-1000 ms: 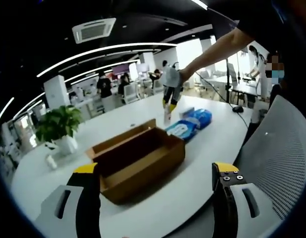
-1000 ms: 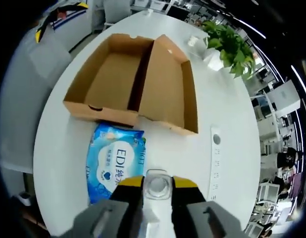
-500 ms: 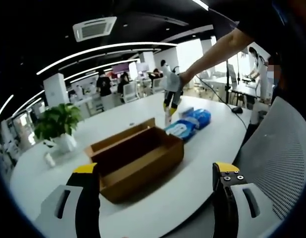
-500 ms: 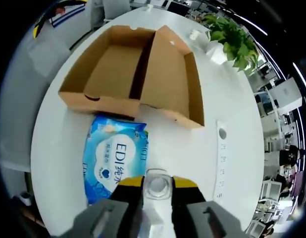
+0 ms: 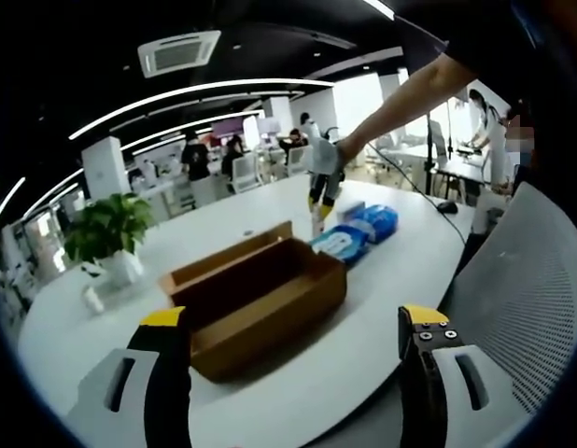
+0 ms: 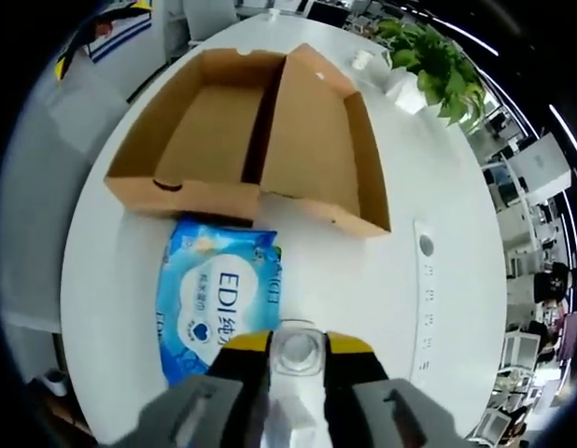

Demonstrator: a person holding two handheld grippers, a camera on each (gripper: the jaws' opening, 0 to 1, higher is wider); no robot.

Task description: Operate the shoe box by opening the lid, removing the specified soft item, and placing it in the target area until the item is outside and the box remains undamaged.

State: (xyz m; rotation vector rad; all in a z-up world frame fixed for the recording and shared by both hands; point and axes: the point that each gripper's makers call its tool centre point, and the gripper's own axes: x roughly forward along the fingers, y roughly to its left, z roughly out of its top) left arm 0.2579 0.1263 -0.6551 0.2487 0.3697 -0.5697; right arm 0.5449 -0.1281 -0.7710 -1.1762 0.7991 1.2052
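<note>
The brown shoe box (image 5: 260, 301) lies open on the white table, its lid (image 6: 321, 154) folded back beside the empty tray (image 6: 209, 140). A blue wipes pack (image 6: 218, 303) lies flat just in front of the box; in the left gripper view two blue packs (image 5: 358, 233) show. My right gripper (image 6: 298, 343) hovers above the pack, shut on a small clear bottle-like item (image 6: 298, 355). It also appears as the right gripper (image 5: 321, 182) beyond the box, held by a person's arm. My left gripper (image 5: 293, 373) stands wide open, near the table's edge, short of the box.
A potted plant (image 5: 106, 233) and a small white object stand at the table's far side. A white socket strip (image 6: 424, 299) lies along the table beside the lid. A mesh office chair (image 5: 531, 308) stands close at the table's edge. People work at desks behind.
The right gripper's view has drifted slightly, so the box and the wipes pack sit a little differently in it. The box, the packs and the left gripper have stayed put.
</note>
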